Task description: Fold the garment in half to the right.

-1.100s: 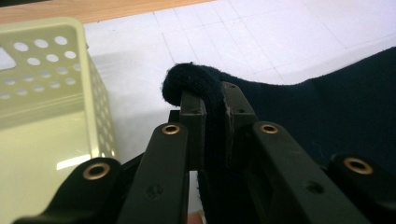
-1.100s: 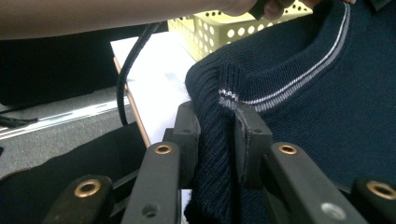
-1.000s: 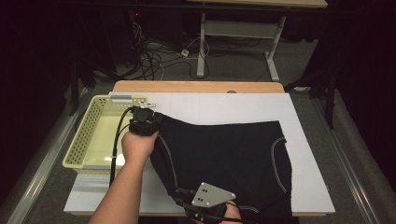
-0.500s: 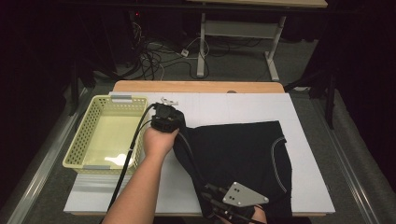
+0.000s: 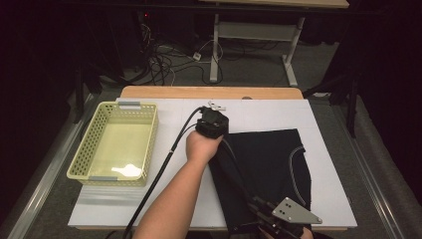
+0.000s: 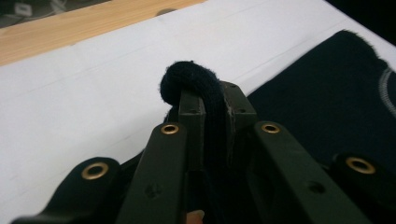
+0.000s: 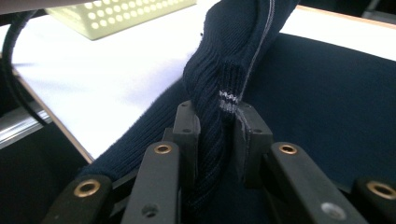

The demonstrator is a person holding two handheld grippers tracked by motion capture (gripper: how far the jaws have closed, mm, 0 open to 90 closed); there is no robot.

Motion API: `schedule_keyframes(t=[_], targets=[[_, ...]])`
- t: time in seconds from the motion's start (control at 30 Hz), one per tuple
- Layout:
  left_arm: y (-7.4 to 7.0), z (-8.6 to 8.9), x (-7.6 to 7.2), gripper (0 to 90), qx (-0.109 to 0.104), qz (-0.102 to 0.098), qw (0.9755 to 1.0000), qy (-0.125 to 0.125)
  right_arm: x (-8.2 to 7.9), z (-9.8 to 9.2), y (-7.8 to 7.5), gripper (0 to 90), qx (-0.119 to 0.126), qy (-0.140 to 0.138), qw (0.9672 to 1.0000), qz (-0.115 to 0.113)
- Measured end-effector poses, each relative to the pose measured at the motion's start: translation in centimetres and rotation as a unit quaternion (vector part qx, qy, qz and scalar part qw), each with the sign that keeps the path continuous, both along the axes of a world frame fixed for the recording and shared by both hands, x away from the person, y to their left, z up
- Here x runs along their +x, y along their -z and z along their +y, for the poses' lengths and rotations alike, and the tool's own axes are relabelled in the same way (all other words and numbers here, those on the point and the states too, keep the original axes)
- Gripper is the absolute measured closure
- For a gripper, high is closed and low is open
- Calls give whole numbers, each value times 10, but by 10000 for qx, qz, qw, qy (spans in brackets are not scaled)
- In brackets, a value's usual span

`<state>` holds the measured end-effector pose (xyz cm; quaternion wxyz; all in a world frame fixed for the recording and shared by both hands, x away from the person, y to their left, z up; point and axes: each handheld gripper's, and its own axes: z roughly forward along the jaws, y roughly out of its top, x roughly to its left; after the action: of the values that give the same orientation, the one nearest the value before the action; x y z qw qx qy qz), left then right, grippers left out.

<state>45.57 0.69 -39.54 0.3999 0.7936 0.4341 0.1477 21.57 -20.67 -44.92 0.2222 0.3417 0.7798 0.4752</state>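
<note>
On the white surface | dark knit garment is lying right of the yellow basket | left gripper is pinching its far edge, right gripper is clamping its ribbed near hem | advice: keeping both hands level, fold even | since earlier, both hands are carrying that edge rightward.

White table: yellow basket, dark garment on it.

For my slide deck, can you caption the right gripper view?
Right gripper clamped on a ribbed fold of the dark sweater, yellow basket behind.
</note>
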Motion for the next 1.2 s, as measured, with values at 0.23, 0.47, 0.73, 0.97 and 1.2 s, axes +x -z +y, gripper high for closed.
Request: schedule_keyframes(t=[0.23, 0.47, 0.73, 0.97, 1.2], targets=[[2, -47, 11, 789, -26, 19, 9994, 353, -6, -28, 2, 740, 18, 416, 9991, 35], [14, -89, 18, 788, -74, 63, 9977, 668, -12, -56, 4, 735, 79, 807, 9966, 122], [34, -104, 21, 544, -288, 315, 9965, 723, -11, -71, 13, 671, 100, 893, 9952, 393], [28, -83, 8, 399, -637, 81, 9942, 858, -9, -77, 2, 490, 258, 991, 9943, 286], [33, -53, -14, 313, -444, -124, 9947, 916, 0, -78, -5, 474, 129, 970, 9950, 194]])
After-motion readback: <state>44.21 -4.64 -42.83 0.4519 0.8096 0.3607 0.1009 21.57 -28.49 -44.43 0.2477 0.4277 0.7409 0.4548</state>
